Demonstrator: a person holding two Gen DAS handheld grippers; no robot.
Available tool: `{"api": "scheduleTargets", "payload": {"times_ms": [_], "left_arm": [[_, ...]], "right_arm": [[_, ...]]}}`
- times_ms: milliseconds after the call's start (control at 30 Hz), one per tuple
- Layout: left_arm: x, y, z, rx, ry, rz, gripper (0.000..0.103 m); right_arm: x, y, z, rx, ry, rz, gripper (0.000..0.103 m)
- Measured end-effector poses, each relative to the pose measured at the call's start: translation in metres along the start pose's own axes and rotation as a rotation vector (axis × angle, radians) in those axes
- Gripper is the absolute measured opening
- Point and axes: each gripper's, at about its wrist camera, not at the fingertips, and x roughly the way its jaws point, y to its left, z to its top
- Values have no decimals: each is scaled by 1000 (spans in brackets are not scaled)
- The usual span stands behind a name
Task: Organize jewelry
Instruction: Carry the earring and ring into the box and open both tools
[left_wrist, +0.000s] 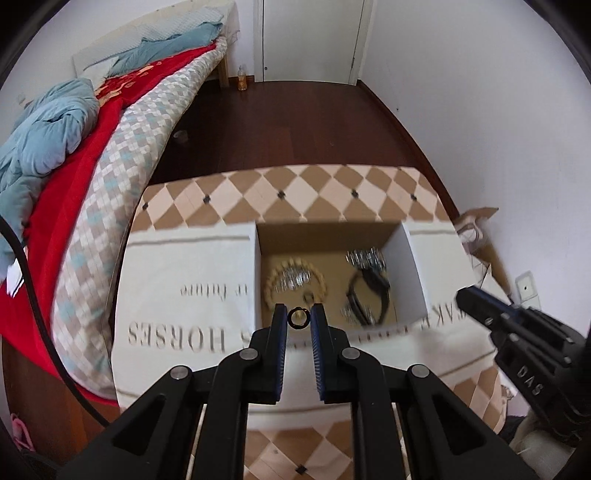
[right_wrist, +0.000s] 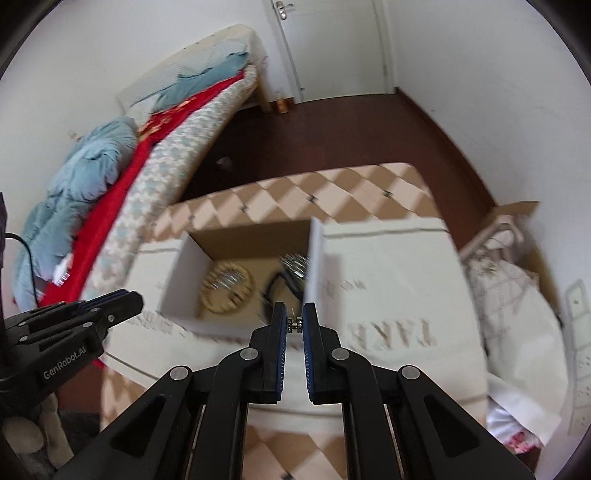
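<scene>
An open cardboard box (left_wrist: 410, 258) sits on a white printed cloth. Inside lie a beaded bracelet (left_wrist: 295, 282), a black watch (left_wrist: 369, 291) and sparkly silver pieces (left_wrist: 364, 256). My left gripper (left_wrist: 298, 318) is shut on a small dark ring (left_wrist: 297, 317) and holds it at the box's near edge. My right gripper (right_wrist: 294, 324) is shut on a small metal jewelry piece (right_wrist: 294, 325), just before the box (right_wrist: 184, 266). The bracelet (right_wrist: 227, 286) also shows in the right wrist view. Each gripper shows in the other's view: the right (left_wrist: 480, 306) and the left (right_wrist: 122, 301).
The box and cloth lie on a table with a diamond-pattern top (left_wrist: 280, 184). A bed (left_wrist: 110, 147) with red and blue bedding runs along the left. A white bag (right_wrist: 517, 314) and a carton stand at the right. Dark wood floor (left_wrist: 295, 122) and a door lie beyond.
</scene>
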Motion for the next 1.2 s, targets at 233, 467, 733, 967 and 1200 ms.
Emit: {"api": "scheduleTargets", "payload": {"times_ms": [233, 467, 733, 967, 1200], "left_arm": [[42, 18, 42, -12, 104, -59, 10], [69, 32, 68, -55, 174, -88, 11], [62, 42, 78, -86, 144, -75, 61], [50, 53, 68, -78, 108, 59, 97], [42, 53, 39, -45, 90, 198, 102]], "right_arm": [[47, 3, 38, 30, 122, 71, 9], [84, 6, 65, 46, 221, 102, 9], [97, -1, 79, 115, 258, 98, 46], [77, -1, 70, 30, 219, -102, 79], [58, 6, 46, -62, 215, -301, 103]]}}
